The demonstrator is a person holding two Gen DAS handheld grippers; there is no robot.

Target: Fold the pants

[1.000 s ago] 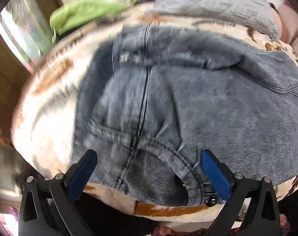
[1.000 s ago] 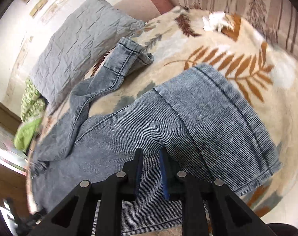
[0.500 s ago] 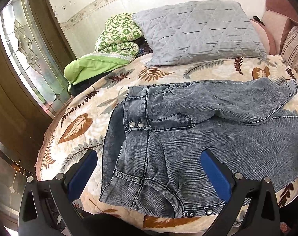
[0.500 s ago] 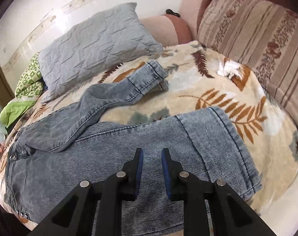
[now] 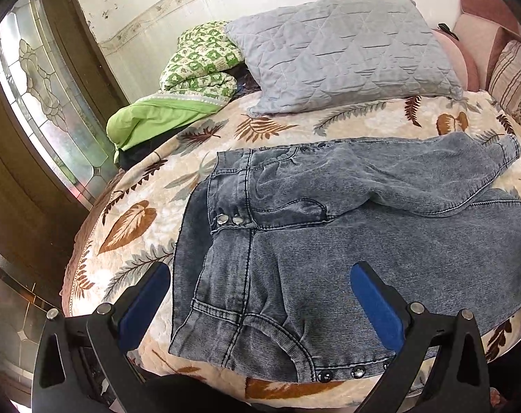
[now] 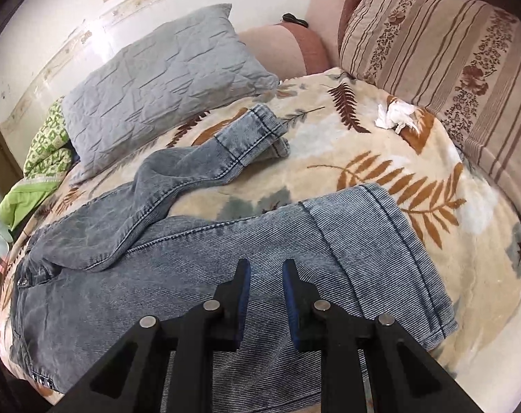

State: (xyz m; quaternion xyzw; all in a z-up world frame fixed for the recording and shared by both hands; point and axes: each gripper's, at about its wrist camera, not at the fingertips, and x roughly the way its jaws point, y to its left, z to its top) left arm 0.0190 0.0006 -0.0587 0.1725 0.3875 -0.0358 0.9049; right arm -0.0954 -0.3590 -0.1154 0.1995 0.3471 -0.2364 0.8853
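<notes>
Grey-blue denim pants (image 5: pixel 363 241) lie front up on a leaf-patterned blanket (image 5: pixel 129 220), waist to the left with metal buttons (image 5: pixel 229 220). In the right wrist view the pants (image 6: pixel 226 258) show a near leg lying straight to its hem (image 6: pixel 381 227). The far leg (image 6: pixel 226 151) bends away, crumpled toward the pillow. My left gripper (image 5: pixel 260 289) hangs wide open above the waist and hip, holding nothing. Over the near leg, my right gripper (image 6: pixel 265 282) has only a narrow gap between its pads, with nothing in it.
A grey quilted pillow (image 5: pixel 339 55) and a folded green quilt (image 5: pixel 198 65) lie at the back of the bed. A striped cushion (image 6: pixel 449 51) lines the right side, with a crumpled white tissue (image 6: pixel 394 117) before it. A glass-panelled door (image 5: pixel 43 96) stands left.
Both grippers have lifted back from close over the denim, so the whole bed now shows. The right gripper's pads stand slightly further apart. The pants have not moved.
</notes>
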